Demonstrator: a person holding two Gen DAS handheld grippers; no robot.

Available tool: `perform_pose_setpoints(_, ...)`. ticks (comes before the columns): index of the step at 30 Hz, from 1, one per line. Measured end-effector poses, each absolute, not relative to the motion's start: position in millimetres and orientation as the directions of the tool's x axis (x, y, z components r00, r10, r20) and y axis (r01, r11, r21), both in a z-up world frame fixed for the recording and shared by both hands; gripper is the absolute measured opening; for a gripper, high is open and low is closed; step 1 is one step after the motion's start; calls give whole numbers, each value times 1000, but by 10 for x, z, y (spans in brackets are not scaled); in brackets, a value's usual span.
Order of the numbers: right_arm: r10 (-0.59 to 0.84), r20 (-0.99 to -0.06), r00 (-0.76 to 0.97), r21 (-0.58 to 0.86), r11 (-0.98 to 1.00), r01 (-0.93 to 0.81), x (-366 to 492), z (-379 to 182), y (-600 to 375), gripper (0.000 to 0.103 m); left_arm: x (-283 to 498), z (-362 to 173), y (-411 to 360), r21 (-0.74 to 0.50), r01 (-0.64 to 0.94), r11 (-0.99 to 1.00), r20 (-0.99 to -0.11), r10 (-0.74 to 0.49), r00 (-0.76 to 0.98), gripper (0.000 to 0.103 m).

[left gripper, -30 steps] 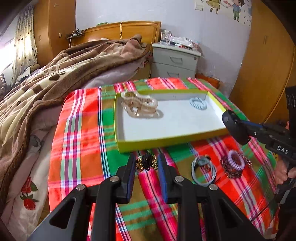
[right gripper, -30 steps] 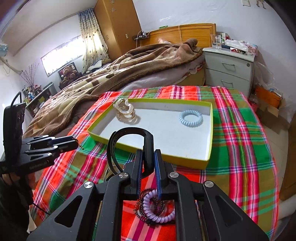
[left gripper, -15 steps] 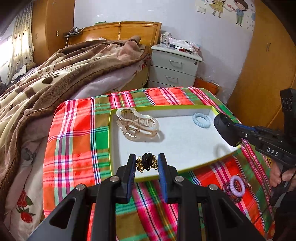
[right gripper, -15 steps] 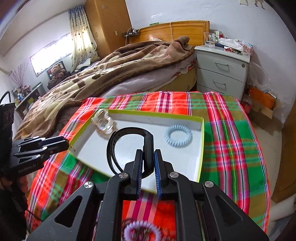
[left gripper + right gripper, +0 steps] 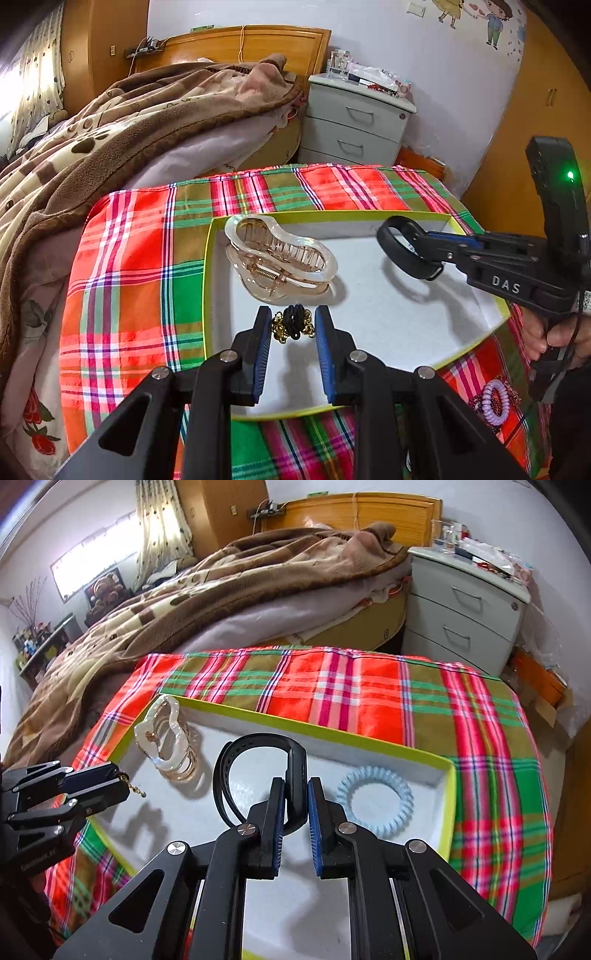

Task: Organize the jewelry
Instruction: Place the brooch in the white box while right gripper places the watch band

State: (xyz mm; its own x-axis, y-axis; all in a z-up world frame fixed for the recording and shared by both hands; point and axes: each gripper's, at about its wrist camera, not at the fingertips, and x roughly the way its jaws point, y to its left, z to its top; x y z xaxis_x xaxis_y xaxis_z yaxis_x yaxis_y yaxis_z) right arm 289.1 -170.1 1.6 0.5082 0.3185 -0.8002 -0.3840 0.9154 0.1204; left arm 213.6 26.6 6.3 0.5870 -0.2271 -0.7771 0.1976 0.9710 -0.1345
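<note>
Nearest in the left wrist view, the left gripper (image 5: pixel 292 326) has its jaws partly closed on a black hair tie with gold chain trim (image 5: pixel 293 326), which fills the gap between the blue pads (image 5: pixel 261 350) and hangs above the near left part of the tray (image 5: pixel 207 295). In the right wrist view, the right gripper (image 5: pixel 296 805) has its jaws nearly closed, pinching a black band (image 5: pixel 255 764) by one end; the band's loop curves up and to the left, clear of the tray floor.

The tray is a shallow white box with a yellow-green rim, lying on a red, green and olive plaid cloth (image 5: pixel 122 280). Just beyond the left gripper a translucent beige claw clip (image 5: pixel 279 264) lies on the tray floor at its left side. A pale blue spiral hair tie (image 5: pixel 375 801) lies on the tray floor at the right, just beside the right gripper's right finger.

Outside the tray, on the cloth at the near right, a lilac spiral hair tie (image 5: pixel 495 402) rests on a dark beaded item whose form cannot be made out. A hand (image 5: pixel 546 332) grips the right gripper's handle.

Beyond the cloth lie a brown blanket (image 5: pixel 207 602), a grey nightstand (image 5: pixel 465 605) and a wooden headboard (image 5: pixel 251 46).
</note>
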Motion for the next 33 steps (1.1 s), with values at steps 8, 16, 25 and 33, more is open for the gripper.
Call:
perform_pose_setpoints(8,307,-827,472,108,909,-403,3019,-96,-1565,13,2215,-82,263,-127,189,974,-800,-213,561,25)
perform_pose_setpoints(16,293,-840,457,89,904,-418,3093,-160,-1483,13,2274,-172,275,-125,173,977,-819,-200,538,25)
perform_pose_setpoints(25,295,-840,455,92,904,-417,3112,-157,-1487,13,2255,-190,286,-143,169,975,-819,-213,532,26)
perform_pose_setpoints(33,305,-829,468,110,910,-399,3109,-124,-1517,17,2252,-161,301,-164,174,971,-814,-233,532,37)
